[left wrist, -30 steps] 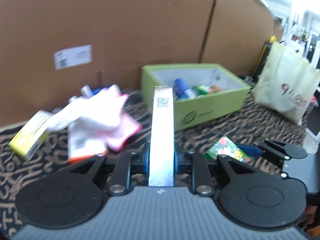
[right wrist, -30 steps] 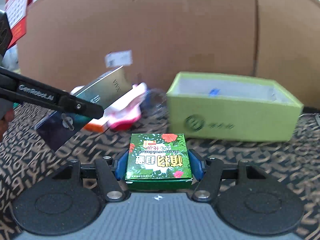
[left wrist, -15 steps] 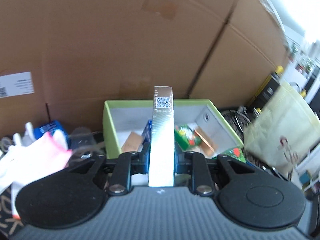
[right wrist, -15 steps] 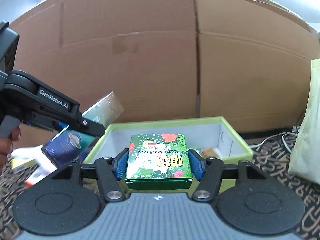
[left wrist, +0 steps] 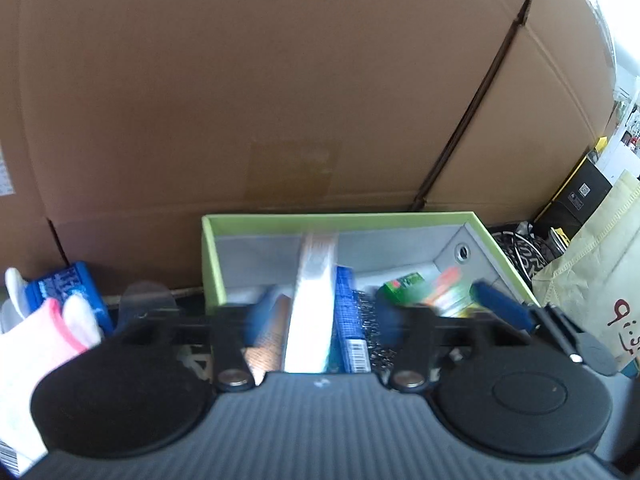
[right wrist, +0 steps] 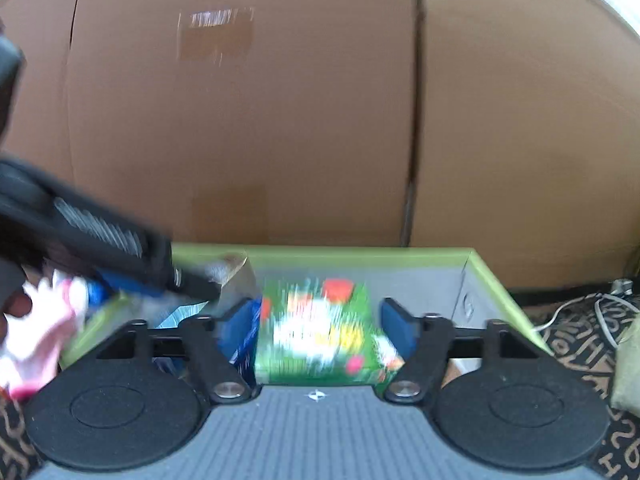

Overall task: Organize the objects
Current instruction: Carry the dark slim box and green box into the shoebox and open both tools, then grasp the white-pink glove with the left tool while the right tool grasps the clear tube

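Long silver foil-faced box [left wrist: 312, 300], narrow and glossy, lies between the left gripper [left wrist: 320, 320]'s opening jaws over the green tray [left wrist: 340, 218], pads clear of it. Flat green floral-print carton [right wrist: 320, 336], blurred, sits between the right gripper [right wrist: 320, 324]'s opening jaws, pads off its sides, above the same tray. Tray is matte lime card with grey lining, holding small packets. Left: pink-white cloth [left wrist: 40, 344], blue pack [left wrist: 72, 284]. Far: corrugated cardboard wall [left wrist: 280, 100]. Right: cream bag [left wrist: 592, 280]. Brown patterned tablecloth [right wrist: 580, 344].
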A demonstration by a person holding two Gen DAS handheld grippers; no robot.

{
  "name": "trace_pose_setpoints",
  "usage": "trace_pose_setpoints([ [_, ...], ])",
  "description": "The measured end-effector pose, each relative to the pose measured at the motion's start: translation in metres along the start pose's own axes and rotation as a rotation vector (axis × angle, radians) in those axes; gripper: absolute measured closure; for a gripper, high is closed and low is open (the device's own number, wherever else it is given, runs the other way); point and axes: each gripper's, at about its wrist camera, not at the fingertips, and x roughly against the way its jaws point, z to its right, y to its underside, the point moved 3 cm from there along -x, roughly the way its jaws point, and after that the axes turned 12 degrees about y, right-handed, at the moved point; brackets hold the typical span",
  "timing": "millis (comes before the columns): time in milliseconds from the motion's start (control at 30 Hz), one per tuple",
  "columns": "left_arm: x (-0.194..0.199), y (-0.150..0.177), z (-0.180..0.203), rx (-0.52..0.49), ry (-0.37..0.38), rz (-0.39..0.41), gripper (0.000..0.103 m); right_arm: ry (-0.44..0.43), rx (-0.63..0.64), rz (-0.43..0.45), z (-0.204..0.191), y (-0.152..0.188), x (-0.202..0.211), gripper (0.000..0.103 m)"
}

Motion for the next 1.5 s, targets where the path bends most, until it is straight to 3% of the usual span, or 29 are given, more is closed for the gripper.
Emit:
trace_pose_setpoints([
  [133,0.023,0.010,0.006,-0.055,0.022,0.057,0.015,0.042,-0.001,0.042,0.011,0.009,0.017,0.022],
  [267,0.041,0.018,0.006,-0.036,0.026,0.084,0.005,0.029,-0.082,0.072,0.020,0.010,0.044,0.017],
  [533,0.094,0.047,0.024,-0.128,-0.028,0.131,0.000,-0.041,-0.087,0.080,0.000,0.021,0.098,0.015],
  [833,0.166,0.106,0.019,-0.205,-0.097,0.151,0.000,-0.145,-0.097,0.010,-0.037,0.051,0.136,0.012],
  [1033,0.198,0.147,-0.009,-0.162,-0.187,0.150,0.000,-0.193,-0.076,-0.071,-0.066,0.077,0.137,0.012],
  [1200,0.216,0.168,-0.047,-0.061,-0.237,0.153,0.000,-0.226,-0.050,-0.133,-0.089,0.093,0.131,0.012],
  [1367,0.232,0.168,-0.081,0.029,-0.261,0.182,0.000,-0.250,-0.016,-0.146,-0.111,0.096,0.132,0.012],
  [1500,0.239,0.158,-0.089,0.016,-0.280,0.215,0.000,-0.260,0.006,-0.123,-0.127,0.090,0.131,0.012],
])
